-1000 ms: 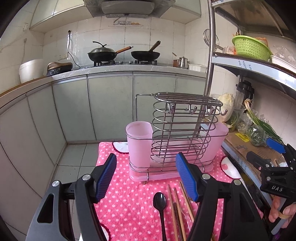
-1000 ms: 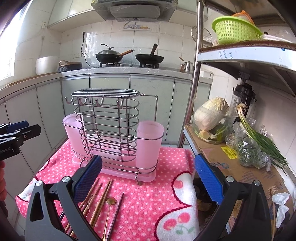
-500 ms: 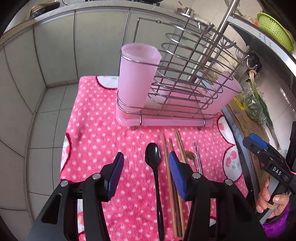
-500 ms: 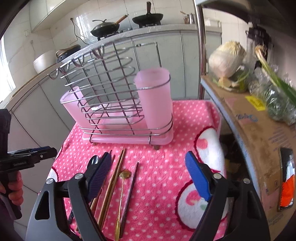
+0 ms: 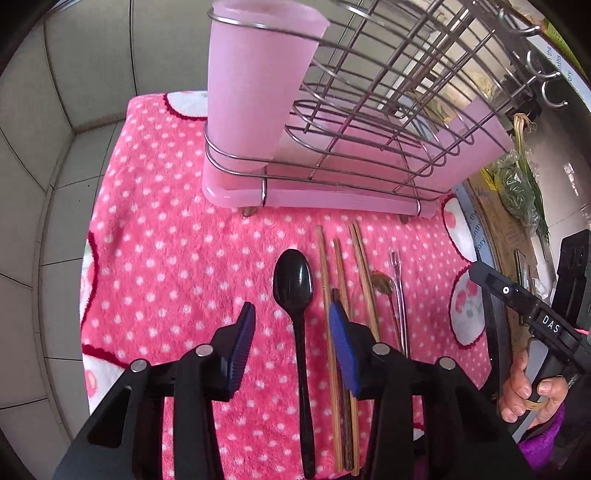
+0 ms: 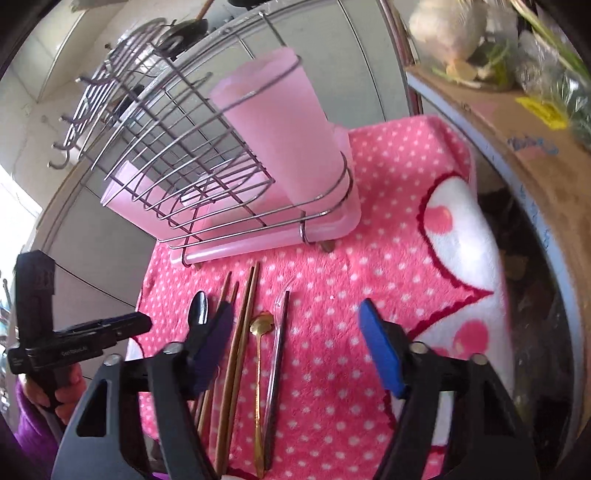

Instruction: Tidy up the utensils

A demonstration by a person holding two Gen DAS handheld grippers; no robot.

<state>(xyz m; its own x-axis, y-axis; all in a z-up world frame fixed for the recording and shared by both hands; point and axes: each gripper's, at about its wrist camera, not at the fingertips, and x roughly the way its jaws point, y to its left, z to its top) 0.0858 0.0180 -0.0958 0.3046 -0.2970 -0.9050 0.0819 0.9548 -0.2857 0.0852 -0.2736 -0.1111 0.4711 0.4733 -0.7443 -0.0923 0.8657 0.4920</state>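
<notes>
Several utensils lie in a row on the pink dotted cloth [image 5: 177, 258]: a black spoon [image 5: 293, 280], brown chopsticks [image 5: 334, 288], a small gold spoon [image 5: 382, 286] and a thin clear-and-dark utensil [image 5: 398, 280]. My left gripper [image 5: 291, 323] points down over the black spoon. Its jaws are closing, with the spoon's handle between them and untouched. My right gripper [image 6: 297, 328] hovers over the gold spoon [image 6: 260, 325], the thin utensil [image 6: 279, 332] and the chopsticks [image 6: 242, 317]. Its jaws are closing too, and the pads touch nothing. Behind stands the wire rack [image 5: 388, 103] with a pink cup [image 5: 255, 81].
A cardboard-covered shelf [image 6: 546, 155] with greens and a cabbage [image 6: 448, 26] runs along the cloth's right side. Grey cabinet doors and floor tiles [image 5: 62, 192] lie to the left. A hand [image 5: 524, 387] holds the right gripper's handle; the other hand [image 6: 62, 391] holds the left one.
Both grippers tipped downward and sank toward the cloth; the view swung from the stove to the utensils. Both pairs of jaws narrowed.
</notes>
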